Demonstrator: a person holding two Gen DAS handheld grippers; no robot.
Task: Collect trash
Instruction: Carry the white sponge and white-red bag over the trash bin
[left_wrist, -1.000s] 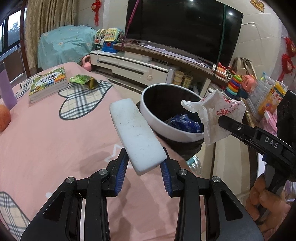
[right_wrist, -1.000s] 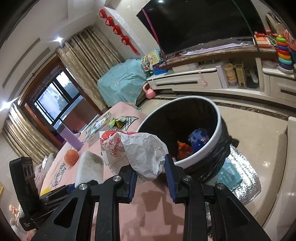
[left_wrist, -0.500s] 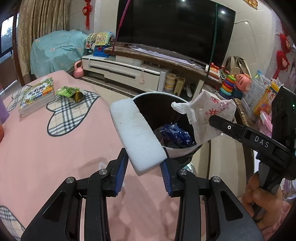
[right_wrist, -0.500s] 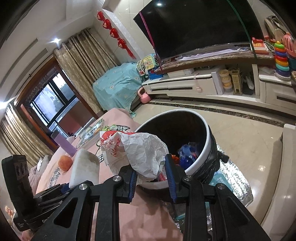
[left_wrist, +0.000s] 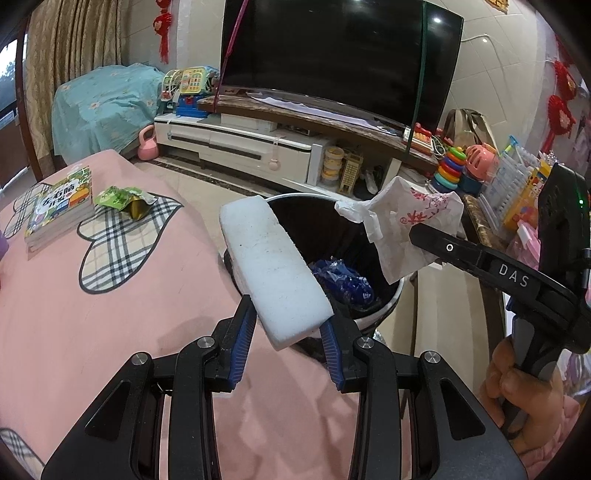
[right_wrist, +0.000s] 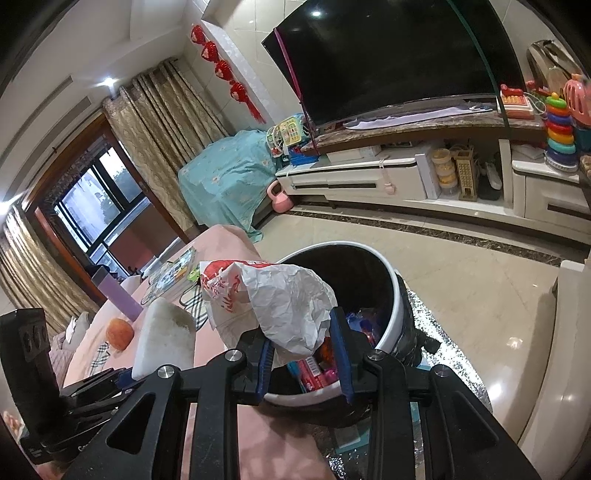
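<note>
My left gripper (left_wrist: 288, 321) is shut on the near end of a long white foam block (left_wrist: 271, 264), whose far end reaches over the rim of a round black bin with a white rim (left_wrist: 384, 314). My right gripper (right_wrist: 301, 338) is shut on a crumpled white paper bag with red print (right_wrist: 280, 299), held above the same bin (right_wrist: 391, 317). In the left wrist view the paper bag (left_wrist: 406, 229) hangs over the bin's far right side. Blue and red wrappers (right_wrist: 314, 365) lie inside the bin.
A pink cloth covers the table (left_wrist: 92, 332), with a book (left_wrist: 61, 205) and a green wrapper (left_wrist: 123, 197) at its far left. An orange fruit (right_wrist: 120, 332) and a purple bottle (right_wrist: 116, 291) stand further back. Beyond the bin are tiled floor (right_wrist: 480, 277), a TV cabinet and toys.
Both grippers have moved forward with their loads toward the bin; the foam block's tip and the paper bag now hang over its opening. More of the bin's contents show.
</note>
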